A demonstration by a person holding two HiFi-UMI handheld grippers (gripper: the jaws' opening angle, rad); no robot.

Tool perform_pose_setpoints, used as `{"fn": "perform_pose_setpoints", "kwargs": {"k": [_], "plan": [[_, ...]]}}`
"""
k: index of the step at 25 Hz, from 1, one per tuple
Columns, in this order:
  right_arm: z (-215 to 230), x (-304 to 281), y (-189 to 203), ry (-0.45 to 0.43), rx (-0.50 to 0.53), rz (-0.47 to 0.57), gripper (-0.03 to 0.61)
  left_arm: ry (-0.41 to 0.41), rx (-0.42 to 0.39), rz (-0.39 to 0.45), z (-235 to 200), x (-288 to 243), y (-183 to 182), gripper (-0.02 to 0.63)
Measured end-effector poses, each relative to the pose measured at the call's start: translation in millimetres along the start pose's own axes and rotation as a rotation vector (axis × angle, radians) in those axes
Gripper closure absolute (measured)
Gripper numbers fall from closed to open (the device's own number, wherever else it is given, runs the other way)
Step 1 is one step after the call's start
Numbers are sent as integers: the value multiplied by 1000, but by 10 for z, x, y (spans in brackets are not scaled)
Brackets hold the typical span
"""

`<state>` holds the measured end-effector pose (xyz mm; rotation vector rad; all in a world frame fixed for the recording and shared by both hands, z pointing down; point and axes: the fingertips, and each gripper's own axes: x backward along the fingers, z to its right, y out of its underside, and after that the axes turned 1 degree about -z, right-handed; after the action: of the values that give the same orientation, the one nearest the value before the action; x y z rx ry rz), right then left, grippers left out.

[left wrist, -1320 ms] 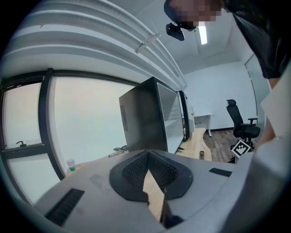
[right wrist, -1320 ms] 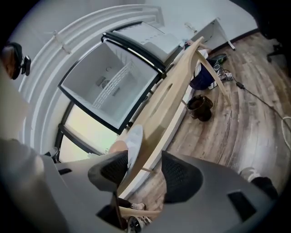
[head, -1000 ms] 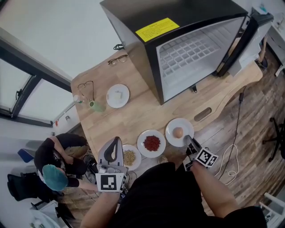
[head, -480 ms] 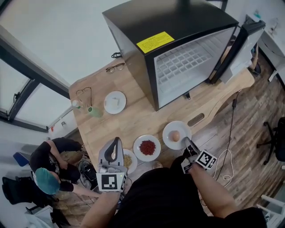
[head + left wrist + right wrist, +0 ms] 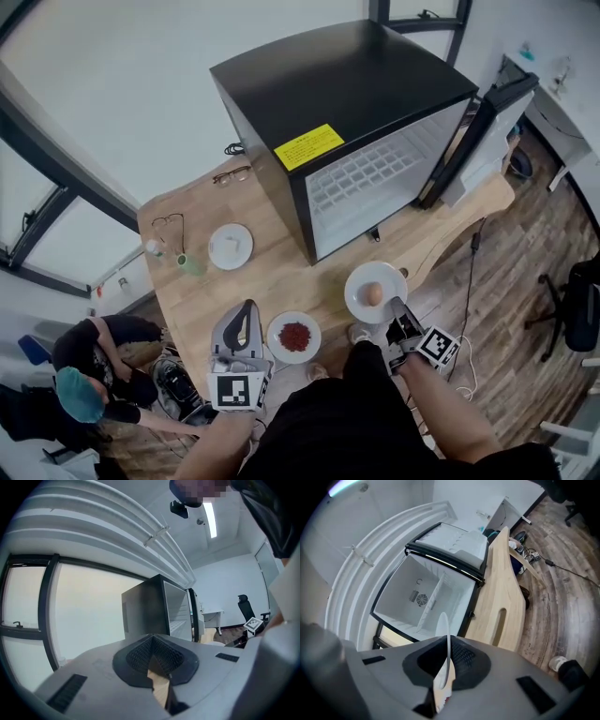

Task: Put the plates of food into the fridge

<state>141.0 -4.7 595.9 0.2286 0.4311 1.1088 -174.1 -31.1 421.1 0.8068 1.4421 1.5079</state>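
White round plate (image 5: pixel 359 281) bears one tan egg (image 5: pixel 373 294).

The left gripper (image 5: pixel 151 657) has its jaws together, seemingly on nothing. Beyond them stands the black fridge (image 5: pixel 143 609), door open; an office chair (image 5: pixel 244 607) sits far right.

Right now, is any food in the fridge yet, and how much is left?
Nothing is inside yet: the fridge stands open, shelves bare. In hand: the right gripper has its jaws shut on the rim of the egg plate. Left: that plate, plus the red food plate and the white-piece plate on the table.
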Motion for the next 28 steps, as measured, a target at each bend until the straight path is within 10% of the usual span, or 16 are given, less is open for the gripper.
{"fn": "perform_pose_setpoints", "kwargs": {"k": [28], "plan": [[-1273,-1427,-1139,-187,65,-168,545,-251,-1,28,-325,-467,-527,609]]}}
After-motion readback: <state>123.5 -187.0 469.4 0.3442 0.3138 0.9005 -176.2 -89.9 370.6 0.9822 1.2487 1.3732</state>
